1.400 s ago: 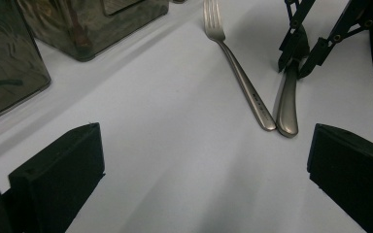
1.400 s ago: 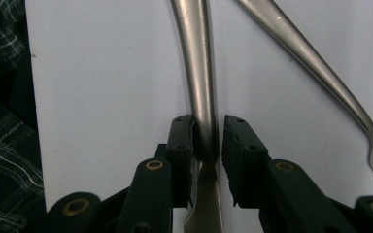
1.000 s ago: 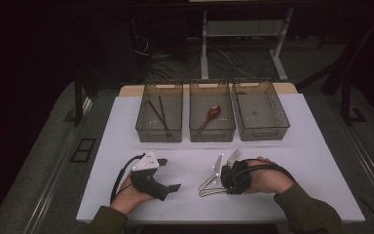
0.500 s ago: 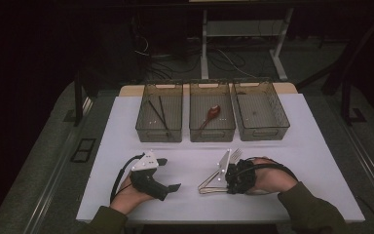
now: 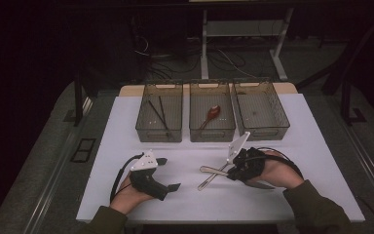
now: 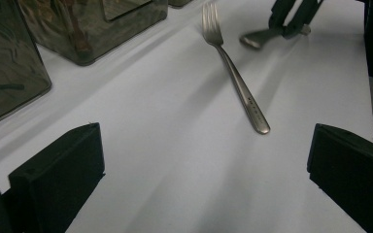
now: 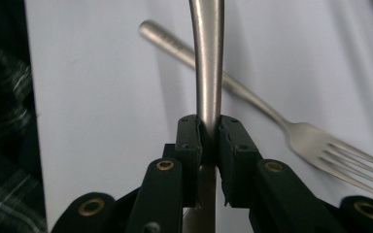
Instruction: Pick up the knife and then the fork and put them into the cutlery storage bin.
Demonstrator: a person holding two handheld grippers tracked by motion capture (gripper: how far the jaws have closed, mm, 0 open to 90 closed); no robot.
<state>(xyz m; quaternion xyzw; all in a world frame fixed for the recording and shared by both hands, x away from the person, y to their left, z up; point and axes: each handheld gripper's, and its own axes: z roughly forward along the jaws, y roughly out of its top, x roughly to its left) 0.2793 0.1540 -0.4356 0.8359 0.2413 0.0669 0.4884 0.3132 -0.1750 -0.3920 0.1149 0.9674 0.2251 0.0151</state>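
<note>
Dim room, white worktop [image 5: 292, 122]. Left gripper [image 5: 171, 174] rests near the front edge, jaws wide apart, empty. Right gripper [image 7: 209, 141] has its jaws clamped on a silver metal utensil handle [image 7: 208, 63], above a steel fork [image 6: 235, 77] lying flat mid-worktop. Three smoky plastic bins [image 5: 212, 127] behind.

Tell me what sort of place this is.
Probably a lab or workshop bench set up for recording cutlery sorting, not a kitchen: a white table carries three clear bins, loose cables trail over the dark floor behind, and the right gripper pinches a metal utensil.
</note>
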